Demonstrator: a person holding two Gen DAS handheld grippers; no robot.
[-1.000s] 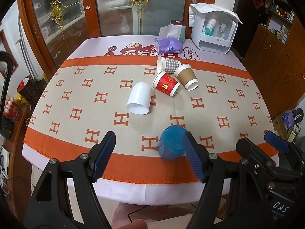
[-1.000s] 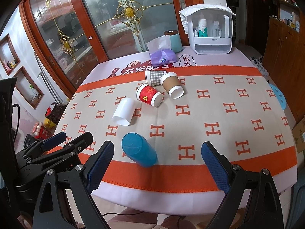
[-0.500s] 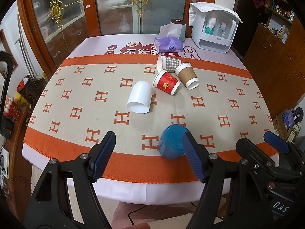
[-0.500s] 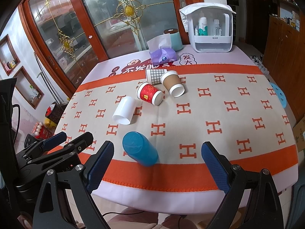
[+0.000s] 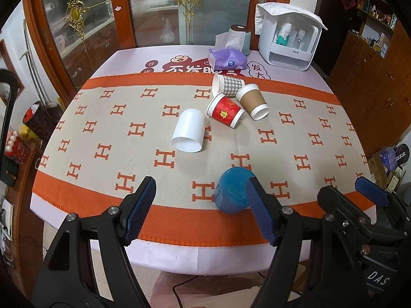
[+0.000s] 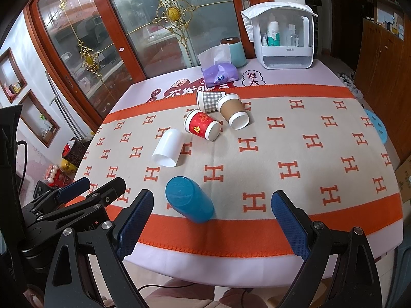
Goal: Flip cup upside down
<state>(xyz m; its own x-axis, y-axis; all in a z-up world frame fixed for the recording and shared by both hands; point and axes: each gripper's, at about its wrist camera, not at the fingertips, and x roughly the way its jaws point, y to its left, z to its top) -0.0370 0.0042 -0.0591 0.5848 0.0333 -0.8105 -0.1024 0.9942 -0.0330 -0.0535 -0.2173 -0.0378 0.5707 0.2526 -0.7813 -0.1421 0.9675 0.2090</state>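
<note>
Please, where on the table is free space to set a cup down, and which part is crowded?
Free: the right side of the blanket, right of the brown cup; also left of the white cup. Crowded: the checked cup, red cup and brown cup touching, behind the blue cup.

The blue cup [image 6: 189, 199] looks smooth, glossy plastic; my table [image 6: 295, 148] wears a matt woven cloth (slightly rough), and my tongs' pads [image 6: 134, 224] have textured rubber.

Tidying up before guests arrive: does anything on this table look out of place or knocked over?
Yes: all five cups lie on their sides. The blue cup is nearest, the white cup beyond it, and the red, brown and checked cups cluster together. No spill shows.
</note>
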